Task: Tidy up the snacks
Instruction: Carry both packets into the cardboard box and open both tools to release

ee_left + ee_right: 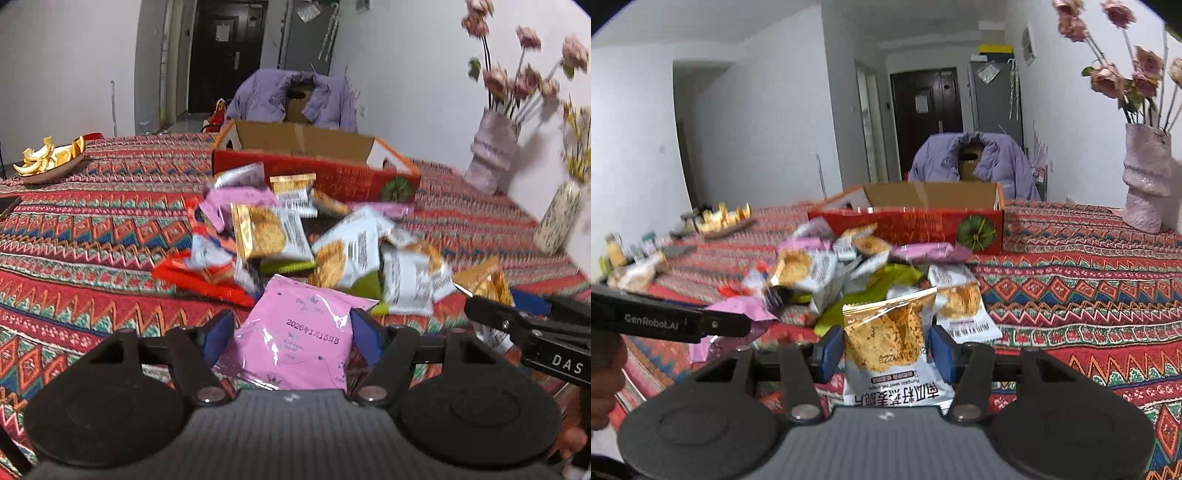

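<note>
Bench (92, 229), patterned red woven cloth. Open red cardboard box (332, 177) is the likely destination; loose packets heaped just before it. Left claw (291, 332) pinches a glossy pink foil packet (295, 332); right claw (882, 347) pinches a white-gold cracker packet (890, 343), both near the heap for boxing.

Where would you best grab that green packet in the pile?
Probably by the free corner of the green packet, coming from the near side. That flat edge pokes out of the pile, while packets overlap the rest of it.
</note>
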Motion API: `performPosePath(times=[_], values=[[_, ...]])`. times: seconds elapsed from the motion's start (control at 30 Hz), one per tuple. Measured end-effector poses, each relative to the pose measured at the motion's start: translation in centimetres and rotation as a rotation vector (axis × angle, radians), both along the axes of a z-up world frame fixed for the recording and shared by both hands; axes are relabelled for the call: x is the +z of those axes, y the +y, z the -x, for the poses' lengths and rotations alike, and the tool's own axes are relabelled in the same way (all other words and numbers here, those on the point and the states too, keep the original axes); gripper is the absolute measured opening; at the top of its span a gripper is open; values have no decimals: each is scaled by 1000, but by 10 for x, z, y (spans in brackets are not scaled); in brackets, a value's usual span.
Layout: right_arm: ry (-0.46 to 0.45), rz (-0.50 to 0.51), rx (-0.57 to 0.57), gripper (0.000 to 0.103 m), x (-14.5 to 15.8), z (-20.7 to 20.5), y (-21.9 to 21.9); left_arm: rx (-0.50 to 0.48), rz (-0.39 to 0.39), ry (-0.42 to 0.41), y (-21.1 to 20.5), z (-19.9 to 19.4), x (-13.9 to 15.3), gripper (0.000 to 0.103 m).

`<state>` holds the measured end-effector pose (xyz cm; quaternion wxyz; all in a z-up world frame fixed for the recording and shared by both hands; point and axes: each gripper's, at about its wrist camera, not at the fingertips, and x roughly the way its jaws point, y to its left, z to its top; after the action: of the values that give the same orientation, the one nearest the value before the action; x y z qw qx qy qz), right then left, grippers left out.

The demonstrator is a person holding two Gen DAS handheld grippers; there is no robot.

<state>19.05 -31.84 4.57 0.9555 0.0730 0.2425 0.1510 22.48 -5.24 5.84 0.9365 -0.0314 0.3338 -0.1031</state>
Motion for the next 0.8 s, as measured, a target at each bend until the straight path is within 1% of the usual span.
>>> performPosePath(times=[0.07, 0.1, 0.2, 0.3, 0.4, 0.5, 0.53, 0.6, 0.7, 0.73, 0.8], values=[[4, -69, 8, 50, 7, -5, -11, -1, 21, -18, 5, -6, 14, 71], [-1, -85, 8, 50, 12, -8, -15, -3, 17, -34, 6, -11, 21, 71], [-28, -71, -10, 50, 32, -25, -23, -4, -11, -94, 7, -30, 45, 70], [-51, -101, -6, 50, 58, -54, -34, -3, -3, -125, 10, -61, 72, 71], [-55, -136, 20, 50, 85, -96, -43, 6, 6, -164, 14, -102, 100, 71], [-39, -181, 59, 50, 109, -154, -52, 31, -20, -220, 18, -151, 122, 71], [-25, -218, 57, 50, 115, -179, -56, 39, -31, -229, 18, -168, 125, 71], [10, -249, 39, 50, 121, -226, -63, 53, -44, -214, 15, -206, 127, 71], [99, -247, 1, 51, 113, -306, -65, 56, -48, -152, 6, -274, 120, 71], [130, -229, -31, 51, 104, -335, -65, 61, -54, -130, 3, -295, 114, 71], [188, -160, -79, 51, 84, -384, -58, 95, -80, -81, -4, -343, 95, 71]])
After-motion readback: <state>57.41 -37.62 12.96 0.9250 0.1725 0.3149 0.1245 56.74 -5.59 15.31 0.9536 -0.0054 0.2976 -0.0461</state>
